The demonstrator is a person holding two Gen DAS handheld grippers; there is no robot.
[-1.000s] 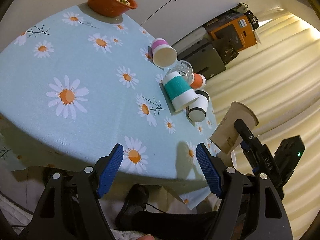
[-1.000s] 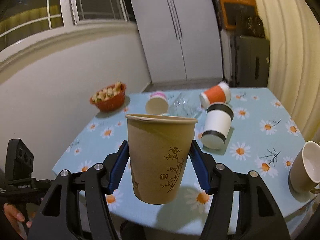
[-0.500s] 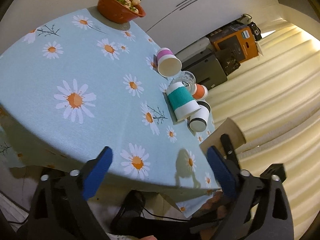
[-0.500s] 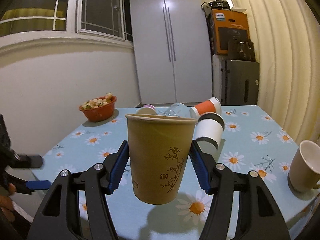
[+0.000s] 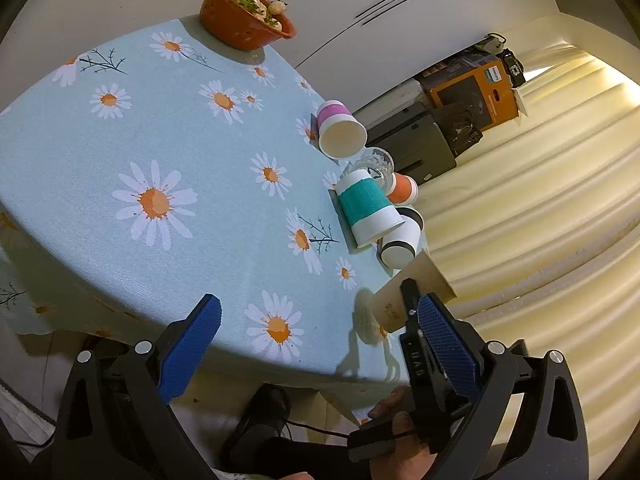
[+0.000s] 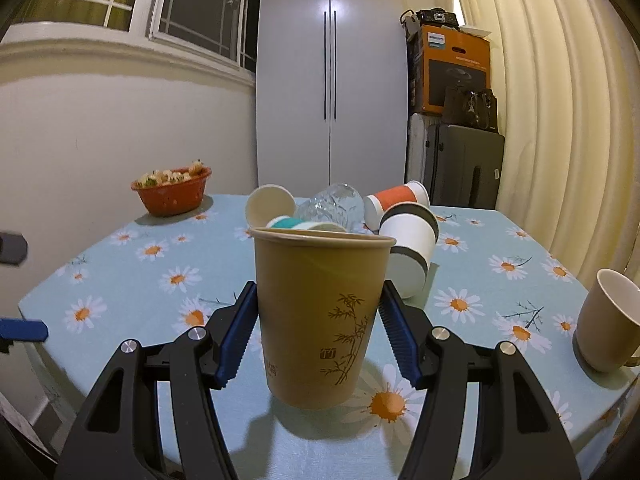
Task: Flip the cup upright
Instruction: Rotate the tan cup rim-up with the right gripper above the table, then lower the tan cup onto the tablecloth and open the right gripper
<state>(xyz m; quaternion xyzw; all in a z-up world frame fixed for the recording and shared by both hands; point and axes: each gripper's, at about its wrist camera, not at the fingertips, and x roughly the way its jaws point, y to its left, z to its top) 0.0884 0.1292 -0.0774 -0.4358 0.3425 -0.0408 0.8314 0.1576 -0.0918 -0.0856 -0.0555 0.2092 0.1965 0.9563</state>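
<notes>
Spreading across most of the scene is the table, covered in a pale blue cloth printed with daisies, and behind it stands a tall white cabinet with a dark suitcase and an orange box stacked beside it. On the far left part of the table sits an orange bowl filled with food. Near the middle lies a huddle of tipped cups: a teal-banded cup on its side, a black-banded cup leaning just beside it, a pink-banded cup with its mouth facing outward, an orange cup and a clear glass lying between them. A beige mug stands upright near the right edge. Closest to the near edge is the brown paper cup, upright with its mouth up, its base at or just above the cloth; I cannot tell if it touches. The right gripper has its blue pads on either side of that cup, pinching its walls. The left gripper hangs off the near edge of the table with its fingers spread wide and nothing between them; the brown cup shows just beyond its right finger.
</notes>
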